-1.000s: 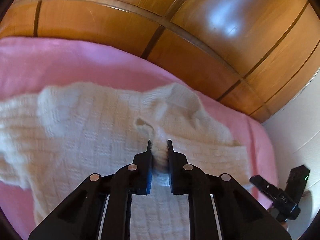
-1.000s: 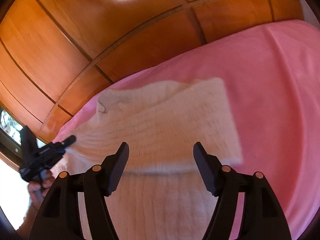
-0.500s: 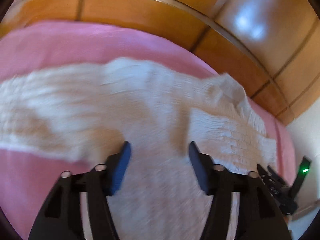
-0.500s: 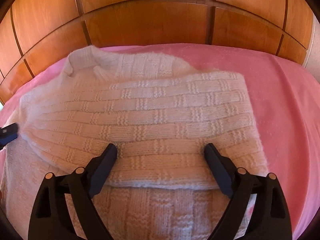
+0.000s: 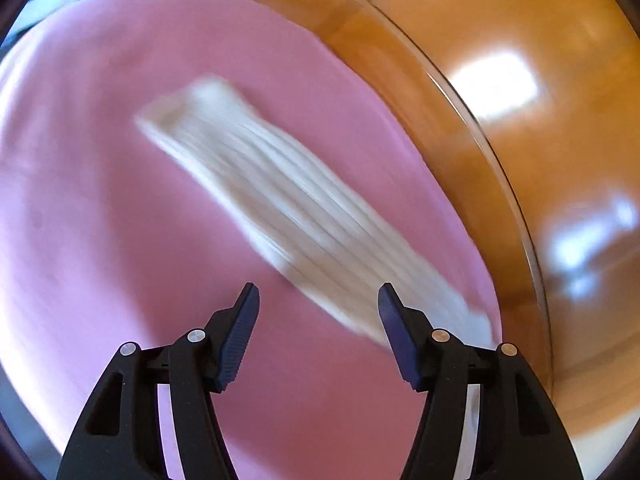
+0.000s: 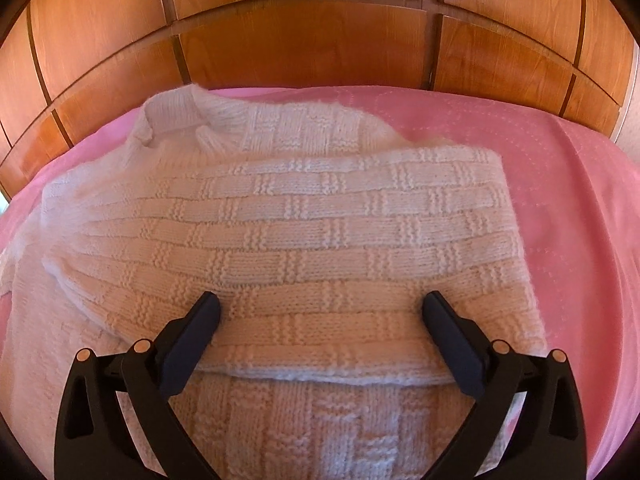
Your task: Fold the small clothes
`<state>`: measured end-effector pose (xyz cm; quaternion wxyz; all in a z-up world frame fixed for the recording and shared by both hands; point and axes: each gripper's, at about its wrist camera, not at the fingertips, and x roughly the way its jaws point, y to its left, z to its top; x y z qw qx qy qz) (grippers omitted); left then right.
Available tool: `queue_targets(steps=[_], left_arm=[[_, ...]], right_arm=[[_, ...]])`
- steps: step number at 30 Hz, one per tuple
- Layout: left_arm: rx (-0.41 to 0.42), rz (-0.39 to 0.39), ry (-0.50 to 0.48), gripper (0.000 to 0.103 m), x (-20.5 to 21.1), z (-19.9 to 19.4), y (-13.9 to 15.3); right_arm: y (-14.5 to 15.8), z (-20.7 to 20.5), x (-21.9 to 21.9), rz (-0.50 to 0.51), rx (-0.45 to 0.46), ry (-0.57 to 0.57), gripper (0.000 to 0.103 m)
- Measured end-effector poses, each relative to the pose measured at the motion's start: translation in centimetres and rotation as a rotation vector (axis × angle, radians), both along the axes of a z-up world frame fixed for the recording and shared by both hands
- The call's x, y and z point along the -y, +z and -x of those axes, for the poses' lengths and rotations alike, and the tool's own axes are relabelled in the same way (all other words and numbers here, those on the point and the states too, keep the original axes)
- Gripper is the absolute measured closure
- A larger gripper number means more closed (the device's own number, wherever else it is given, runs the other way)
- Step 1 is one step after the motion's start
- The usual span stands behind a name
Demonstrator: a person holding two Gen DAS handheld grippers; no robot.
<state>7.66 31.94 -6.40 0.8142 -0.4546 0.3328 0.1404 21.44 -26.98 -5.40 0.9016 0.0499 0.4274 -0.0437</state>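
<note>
A small white knitted sweater point(image 6: 304, 240) lies on the pink bedspread point(image 6: 560, 200), collar toward the headboard, one sleeve folded across its front. My right gripper point(image 6: 320, 308) is open and empty, hovering just above the folded sleeve's cuff end. In the blurred left wrist view the other sleeve point(image 5: 296, 216) stretches flat and straight across the pink bedspread point(image 5: 100, 220). My left gripper point(image 5: 318, 300) is open and empty, just short of the sleeve's near part.
A glossy wooden panelled headboard point(image 6: 304, 24) runs along the far side of the bed, and it also shows in the left wrist view point(image 5: 540, 160). Pink bedspread extends to the right of the sweater and left of the sleeve.
My left gripper let go of the sweater, opened and swung left toward the outstretched sleeve. My right gripper stayed open and settled squarely over the folded sleeve.
</note>
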Motion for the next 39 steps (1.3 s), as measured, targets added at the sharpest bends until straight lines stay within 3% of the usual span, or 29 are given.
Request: queue_targets(steps=[3,5,7,9,11,15,19,22,25,29,30,31,33,39], left_arm=[[-0.009,0.048,0.105,0.043,-4.0,0.3,-0.9],[-0.021,0.093,0.152,0.049,-6.0,-0.3,-1.8],[-0.041,0.114,0.173,0.073,-6.9,-1.2,-2.4],[-0.053,0.086,0.140,0.097,-6.4,-2.7,-2.2],[-0.029,0.047,0.106,0.097,-5.9,-3.3,-0.8],[0.101,-0.002,-0.033,0.097,-1.6,-4.7,2.7],[0.216,-0.087,-0.261,0.097,7.2,-6.5,7.2],[0.254,-0.127,-0.435,0.097,14.6,-7.7,8.7],[0.253,-0.143,-0.597,0.097,22.1,-9.1,8.5],[0.189,-0.173,-0.756,0.096,30.3,-10.2,6.1],[0.164,-0.179,-0.787,0.088,31.5,-10.4,5.4],[0.144,-0.183,-0.810,0.074,32.4,-10.2,4.9],[0.139,-0.189,-0.825,0.059,33.3,-9.3,4.4],[0.137,-0.293,-0.813,0.058,31.3,-5.4,3.0]], right_arm=[[0.0,-0.1,-0.3,0.013,0.000,-0.002,0.002],[0.0,-0.1,-0.4,0.018,0.001,-0.004,0.002],[0.0,-0.1,-0.5,0.021,0.003,-0.005,0.002],[0.0,-0.1,-0.6,0.024,0.001,-0.007,0.002],[0.0,-0.2,-0.7,0.028,0.001,-0.008,0.002],[0.0,-0.3,-0.8,0.031,0.000,-0.009,0.002],[0.0,-0.2,-0.8,0.030,0.002,-0.011,0.002],[-0.1,-0.2,-0.8,0.027,0.003,-0.010,0.002],[-0.1,-0.3,-0.8,0.021,0.005,-0.010,0.002],[-0.1,-0.3,-0.6,0.009,0.008,-0.010,0.002],[-0.1,-0.3,-0.6,0.006,0.009,-0.009,0.002],[-0.1,-0.3,-0.5,0.002,0.010,-0.009,0.002],[-0.1,-0.3,-0.3,-0.005,0.012,-0.008,0.002],[1.5,-0.1,-0.1,-0.010,0.029,-0.006,0.007]])
